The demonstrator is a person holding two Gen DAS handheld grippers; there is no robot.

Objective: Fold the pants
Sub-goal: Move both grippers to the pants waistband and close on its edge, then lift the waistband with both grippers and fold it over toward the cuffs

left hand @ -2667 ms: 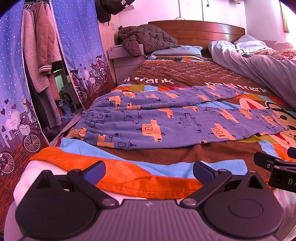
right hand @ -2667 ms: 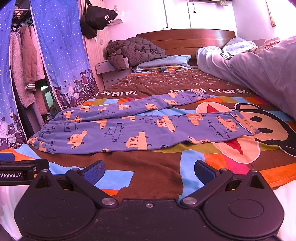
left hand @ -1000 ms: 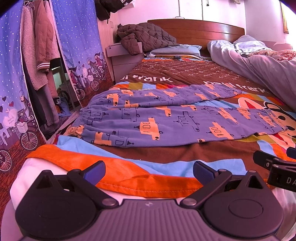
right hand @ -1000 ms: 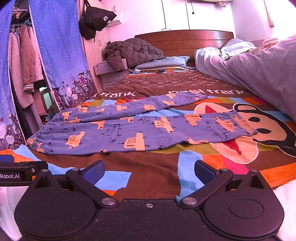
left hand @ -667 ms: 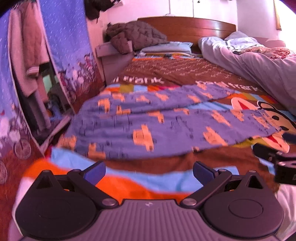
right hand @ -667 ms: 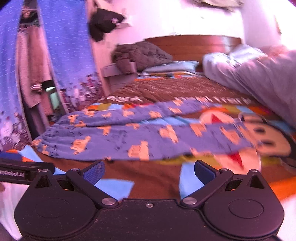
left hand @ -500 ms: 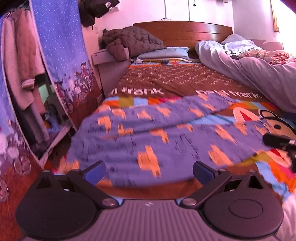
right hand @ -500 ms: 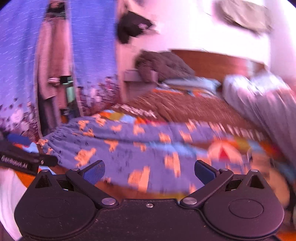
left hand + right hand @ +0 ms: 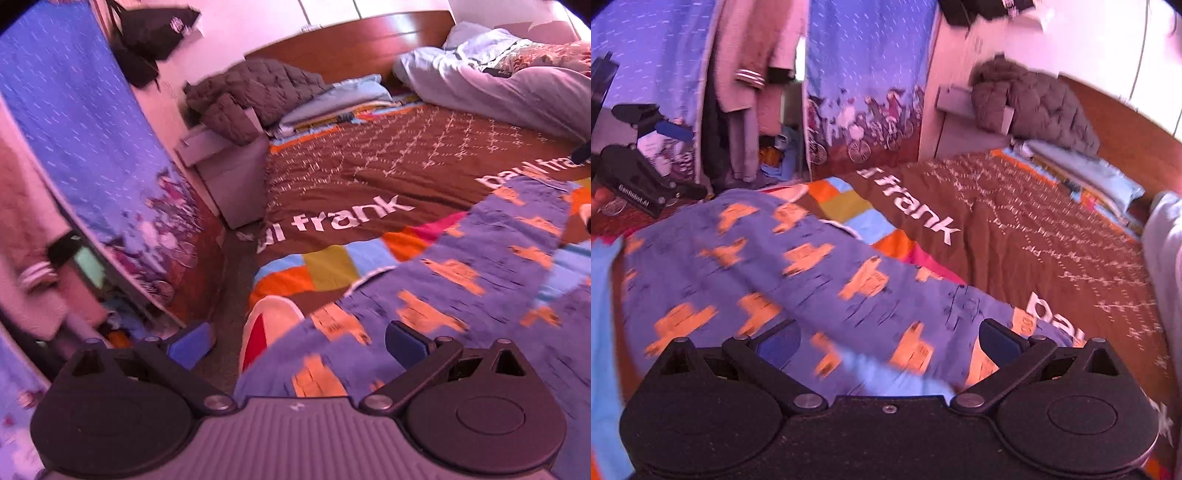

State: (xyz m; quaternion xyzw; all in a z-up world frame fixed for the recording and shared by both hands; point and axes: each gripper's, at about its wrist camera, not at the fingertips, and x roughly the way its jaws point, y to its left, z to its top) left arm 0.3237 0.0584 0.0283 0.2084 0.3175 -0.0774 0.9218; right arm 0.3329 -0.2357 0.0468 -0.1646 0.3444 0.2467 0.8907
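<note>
The purple cotton pants with orange car prints lie spread on the brown patchwork bedspread, filling each frame's lower middle. The left tongs and right tongs both stand apart above the fabric, clamping nothing.

Purple pants with orange car print, spread flat on patterned bedspread, legs apart.

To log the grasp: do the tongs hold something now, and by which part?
Nothing is held. Both the left tongs and right tongs are open above the pants.
</note>
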